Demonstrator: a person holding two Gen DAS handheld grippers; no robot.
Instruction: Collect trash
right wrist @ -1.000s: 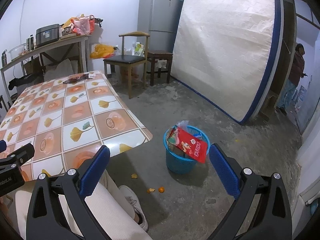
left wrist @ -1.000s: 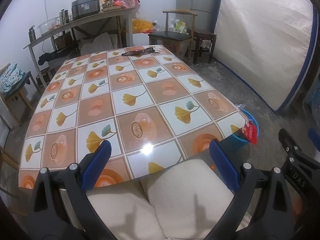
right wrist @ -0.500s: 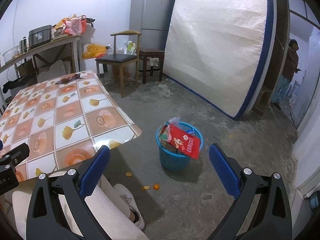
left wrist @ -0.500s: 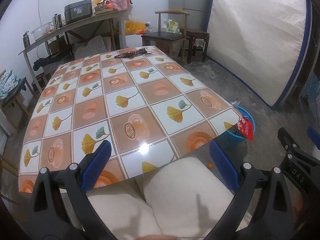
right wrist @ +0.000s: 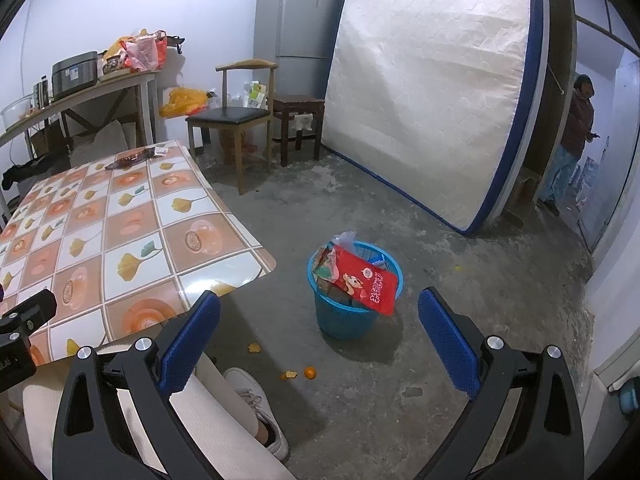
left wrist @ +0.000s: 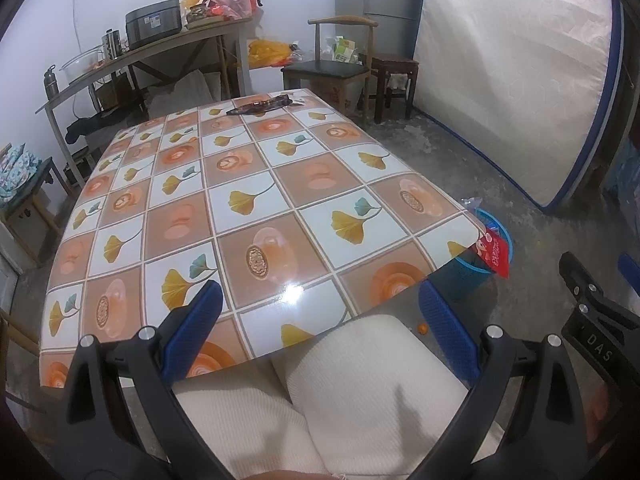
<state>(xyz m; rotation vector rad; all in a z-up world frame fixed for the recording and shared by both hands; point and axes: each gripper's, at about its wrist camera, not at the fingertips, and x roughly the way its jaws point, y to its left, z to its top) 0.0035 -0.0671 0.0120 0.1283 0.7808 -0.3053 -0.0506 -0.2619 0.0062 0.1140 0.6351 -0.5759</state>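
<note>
With the blue basket (right wrist: 354,294) already heaped with wrappers just beyond the tabletop's (left wrist: 248,208) near corner, both the left gripper (left wrist: 320,328) and right gripper (right wrist: 320,334) hang released and empty, apparently free for the peel scraps (right wrist: 298,373) on the floor beside the basket.

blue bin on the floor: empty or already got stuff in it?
Not empty. The blue bin holds wrappers, and a red packet hangs over its rim.

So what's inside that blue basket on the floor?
The blue basket holds trash: a red snack bag hangs over its rim, with a clear plastic wrapper and other packets poking up behind. Whatever lies deeper is covered by those.
</note>
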